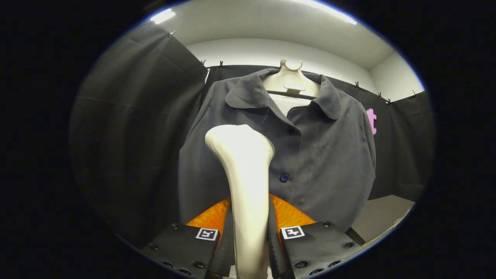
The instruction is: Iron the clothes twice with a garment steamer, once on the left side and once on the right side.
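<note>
1 gripper (250, 240) clamps 1 steamer (244, 174); 1 shirt (310, 155).

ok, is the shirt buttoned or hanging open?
Buttoned: the shirt fronts overlap, one button fastened; only the collar is open. The claw is shut on the steamer.

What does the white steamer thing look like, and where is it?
The garment steamer is smooth, glossy and cream-white, like plastic. Its long handle stands upright, clamped between the gripper fingers, and widens into a rounded head. The head sits in front of the dark shirt, on its side left of the buttons. Whether it touches the cloth cannot be told.
</note>
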A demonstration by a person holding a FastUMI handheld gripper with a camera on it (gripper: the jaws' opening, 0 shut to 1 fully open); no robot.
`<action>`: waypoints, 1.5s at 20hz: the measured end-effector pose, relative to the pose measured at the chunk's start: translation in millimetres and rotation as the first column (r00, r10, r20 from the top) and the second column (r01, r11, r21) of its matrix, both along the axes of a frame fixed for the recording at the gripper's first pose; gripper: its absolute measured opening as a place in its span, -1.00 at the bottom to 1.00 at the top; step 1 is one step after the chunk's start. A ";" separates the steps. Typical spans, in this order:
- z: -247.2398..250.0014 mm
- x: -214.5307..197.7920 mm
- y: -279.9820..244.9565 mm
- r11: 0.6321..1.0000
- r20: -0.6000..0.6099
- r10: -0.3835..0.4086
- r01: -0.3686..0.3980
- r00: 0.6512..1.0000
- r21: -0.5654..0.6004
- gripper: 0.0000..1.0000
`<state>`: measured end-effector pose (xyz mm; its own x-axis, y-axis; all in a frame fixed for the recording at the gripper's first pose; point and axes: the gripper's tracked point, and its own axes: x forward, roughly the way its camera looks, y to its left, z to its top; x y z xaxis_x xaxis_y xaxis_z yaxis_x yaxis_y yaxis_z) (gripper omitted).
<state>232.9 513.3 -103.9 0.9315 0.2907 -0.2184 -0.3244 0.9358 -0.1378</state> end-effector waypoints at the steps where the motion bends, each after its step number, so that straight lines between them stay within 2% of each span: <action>1: -4.2 -2.4 0.1 1.000 -0.006 0.002 -0.002 1.000 -0.006 -0.10; 17: -100.1 -54.0 -9.2 0.998 -0.196 0.000 -0.012 0.981 -0.061 -0.09; 30: -184.9 -92.4 -21.1 0.993 -0.362 -0.022 -0.023 0.932 -0.119 -0.09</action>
<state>140.5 492.2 -288.8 0.7823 0.2420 -0.5740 -0.3733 0.9198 -0.1209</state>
